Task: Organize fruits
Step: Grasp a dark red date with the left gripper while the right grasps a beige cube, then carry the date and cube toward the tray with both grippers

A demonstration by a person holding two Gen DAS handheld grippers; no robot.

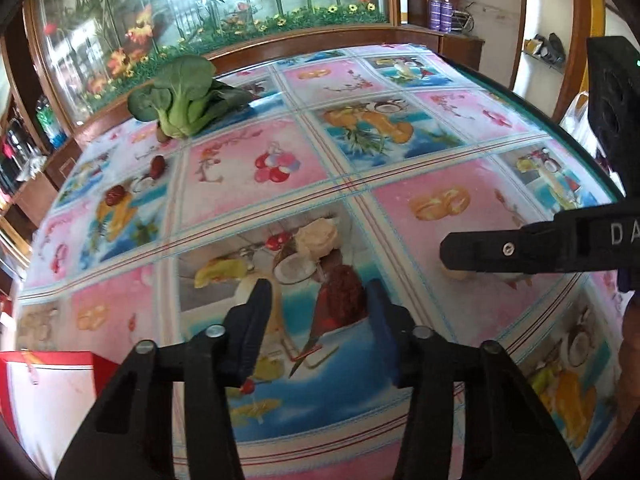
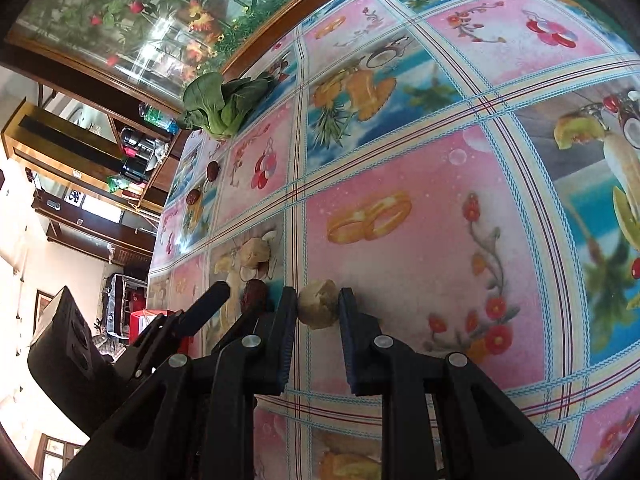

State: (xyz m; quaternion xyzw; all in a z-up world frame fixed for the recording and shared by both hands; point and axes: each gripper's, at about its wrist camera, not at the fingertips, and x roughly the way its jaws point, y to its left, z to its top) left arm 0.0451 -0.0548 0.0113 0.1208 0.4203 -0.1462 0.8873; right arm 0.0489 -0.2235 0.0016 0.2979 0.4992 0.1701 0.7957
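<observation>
Tan fruit [image 2: 318,304]: lies on the cloth, between the right gripper's [image 2: 318,308] fingers; both pads sit against its sides, pinching it.
Dark red fruit [image 1: 346,294]: on the cloth between the left gripper's [image 1: 320,300] spread fingers, nearer the right one; neither pad clearly touches it.
Second tan fruit [image 1: 318,236]: just beyond the dark red one, on the same printed square.
Two small red fruits [image 1: 116,195]: well apart from the grippers, near the table's left edge, one [image 1: 157,166] behind the other.
Bok choy [image 1: 184,98]: far side, beyond the small fruits.
Tablecloth [image 1: 420,160]: glossy, pink and blue fruit-print squares.
Red bag [image 1: 48,392]: beside the table, lower left.
</observation>
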